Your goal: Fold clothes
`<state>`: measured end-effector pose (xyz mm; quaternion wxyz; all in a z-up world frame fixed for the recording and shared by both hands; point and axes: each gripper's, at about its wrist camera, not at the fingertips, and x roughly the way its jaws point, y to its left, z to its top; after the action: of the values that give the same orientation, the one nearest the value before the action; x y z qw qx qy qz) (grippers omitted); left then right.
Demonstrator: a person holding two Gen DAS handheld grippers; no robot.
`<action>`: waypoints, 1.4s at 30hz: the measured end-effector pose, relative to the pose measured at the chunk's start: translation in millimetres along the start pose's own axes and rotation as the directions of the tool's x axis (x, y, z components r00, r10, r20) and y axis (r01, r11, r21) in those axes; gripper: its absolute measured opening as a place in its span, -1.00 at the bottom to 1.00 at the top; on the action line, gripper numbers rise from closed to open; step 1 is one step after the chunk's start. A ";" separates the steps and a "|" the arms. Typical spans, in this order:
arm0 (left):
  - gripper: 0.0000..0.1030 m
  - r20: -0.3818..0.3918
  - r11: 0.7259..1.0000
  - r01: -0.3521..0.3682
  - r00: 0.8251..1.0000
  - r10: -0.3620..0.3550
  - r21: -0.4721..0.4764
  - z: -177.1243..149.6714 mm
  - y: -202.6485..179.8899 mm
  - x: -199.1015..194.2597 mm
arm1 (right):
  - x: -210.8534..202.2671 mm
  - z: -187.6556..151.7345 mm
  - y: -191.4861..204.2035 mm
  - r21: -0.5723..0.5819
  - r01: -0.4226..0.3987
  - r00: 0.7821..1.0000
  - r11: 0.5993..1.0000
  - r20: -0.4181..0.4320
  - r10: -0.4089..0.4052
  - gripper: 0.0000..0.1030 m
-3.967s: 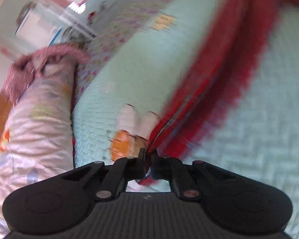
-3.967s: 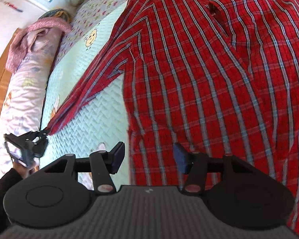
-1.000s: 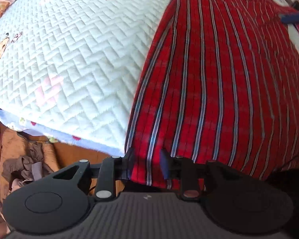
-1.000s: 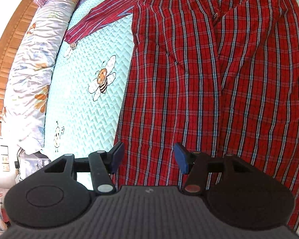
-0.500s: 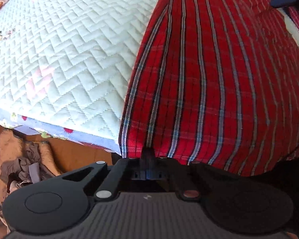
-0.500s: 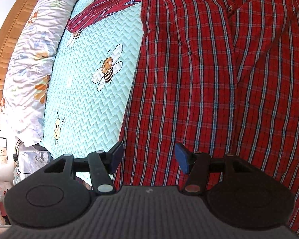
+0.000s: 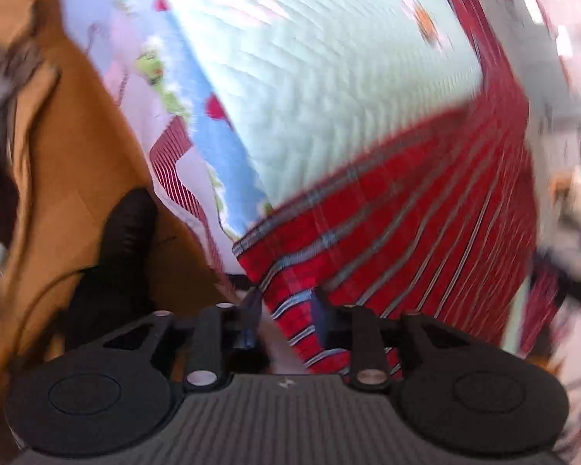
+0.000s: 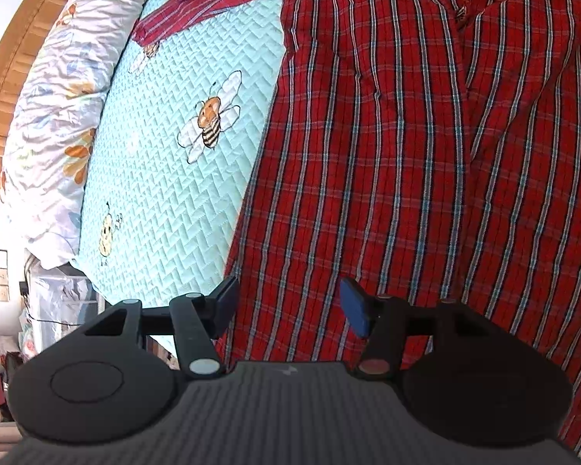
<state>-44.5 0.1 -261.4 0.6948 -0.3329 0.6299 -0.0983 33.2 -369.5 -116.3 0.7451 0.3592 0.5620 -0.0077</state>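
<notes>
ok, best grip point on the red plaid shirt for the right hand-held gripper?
Take the red plaid shirt at its bottom hem, just ahead of the right hand-held gripper, coming in from the foot of the quilted aqua bedspread. The shirt lies flat, so only the hem at the bed's edge offers a pinchable border.

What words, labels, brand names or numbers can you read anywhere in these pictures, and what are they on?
No readable words or numbers in either view.
A small pale mark on the right gripper's ribbed body: a logo shape, no letters.
The same mark on the left gripper's body: blurred.
The bedspread shows only bee drawings, no text.
The red plaid shirt shows no label or tag.
</notes>
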 end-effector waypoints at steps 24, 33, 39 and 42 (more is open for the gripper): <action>-0.42 0.138 0.865 0.286 0.958 -0.251 -0.412 -13.4 60.4 -2.1 | 8.0 -5.4 16.0 -0.087 0.008 0.999 0.996 -0.046 -0.012 0.15; -0.93 0.123 0.878 0.320 0.947 -0.296 -0.356 -3.6 50.7 8.3 | 10.9 -3.0 15.3 -0.088 0.014 0.999 0.996 -0.051 -0.019 0.16; -1.00 0.158 0.880 0.336 0.941 -0.300 -0.336 -11.0 54.6 -7.4 | 12.7 -2.7 16.4 -0.084 0.018 0.998 0.996 -0.053 -0.022 0.16; -1.00 0.231 0.843 0.405 0.911 -0.341 -0.354 -13.0 62.2 -26.5 | 12.2 -3.5 19.7 -0.096 0.018 0.998 0.995 -0.056 -0.024 0.16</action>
<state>-79.4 57.7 -276.2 0.6285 -0.5892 0.5021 -0.0761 42.9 -348.1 -116.6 0.7447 0.3175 0.5866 0.0216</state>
